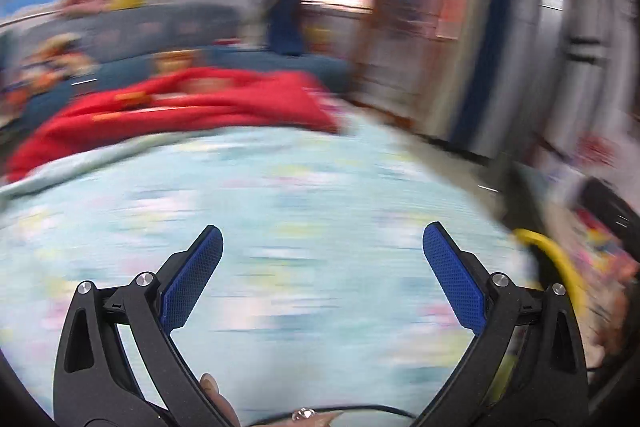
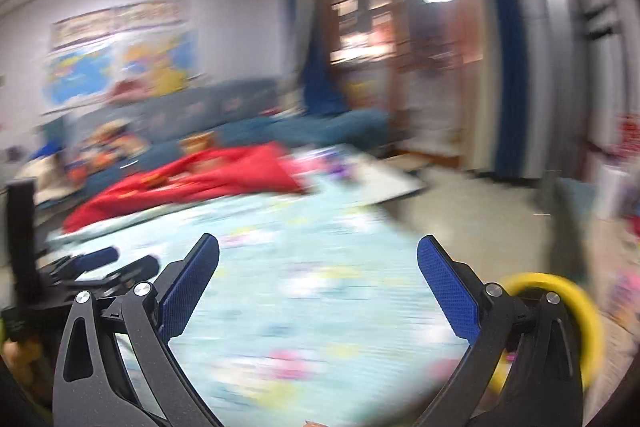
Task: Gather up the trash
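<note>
My left tongs (image 1: 322,241) and right tongs (image 2: 318,253), both spread empty above the patterned bedspread (image 1: 300,187), risk snagging its fabric, with no trash discernible through the blur.

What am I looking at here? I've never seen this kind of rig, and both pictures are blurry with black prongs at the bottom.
The prongs are hand-held grippers; each carries a fisheye camera looking along its blue-padded fingers. One picture is from the left gripper, the other from the right gripper, which also sees the left one at its left edge. Both are open and hold nothing. Below them lies a pale flowered cloth with a red fabric at its far end. A yellow ring sits at the right. Blur hides any trash.
</note>
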A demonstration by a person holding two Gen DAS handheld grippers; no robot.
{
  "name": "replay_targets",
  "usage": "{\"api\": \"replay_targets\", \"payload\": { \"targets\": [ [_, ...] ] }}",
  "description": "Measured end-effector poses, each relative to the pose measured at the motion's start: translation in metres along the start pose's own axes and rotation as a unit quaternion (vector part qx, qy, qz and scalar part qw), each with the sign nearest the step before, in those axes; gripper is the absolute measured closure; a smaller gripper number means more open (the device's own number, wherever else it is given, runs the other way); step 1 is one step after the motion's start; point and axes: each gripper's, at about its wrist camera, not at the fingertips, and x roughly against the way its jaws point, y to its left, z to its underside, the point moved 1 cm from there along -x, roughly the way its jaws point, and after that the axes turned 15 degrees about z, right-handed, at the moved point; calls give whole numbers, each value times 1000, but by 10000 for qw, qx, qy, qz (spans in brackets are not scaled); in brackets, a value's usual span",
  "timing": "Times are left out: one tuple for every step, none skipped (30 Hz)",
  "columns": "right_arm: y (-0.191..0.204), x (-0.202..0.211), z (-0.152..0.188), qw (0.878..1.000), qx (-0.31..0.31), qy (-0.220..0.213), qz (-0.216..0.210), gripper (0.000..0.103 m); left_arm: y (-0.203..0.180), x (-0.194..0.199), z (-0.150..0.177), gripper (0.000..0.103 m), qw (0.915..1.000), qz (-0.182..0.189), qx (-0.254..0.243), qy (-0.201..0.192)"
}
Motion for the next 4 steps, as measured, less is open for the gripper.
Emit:
{"api": "replay_targets", "payload": {
  "targets": [
    [24,-10,-3,9992,63,181,-342,6,38,11,-1,11,9981,-569,240,-1],
    [46,-20,-5,9971,82,359,-659,6,77,22,0,11,9924,-1114,523,32],
    [73,-34,-5,9927,57,638,-1025,6,112,31,4,11,9840,-1606,770,77],
    [109,-52,0,9850,41,1047,-1368,6,145,38,9,11,9751,-1992,969,134]
  ]
}}
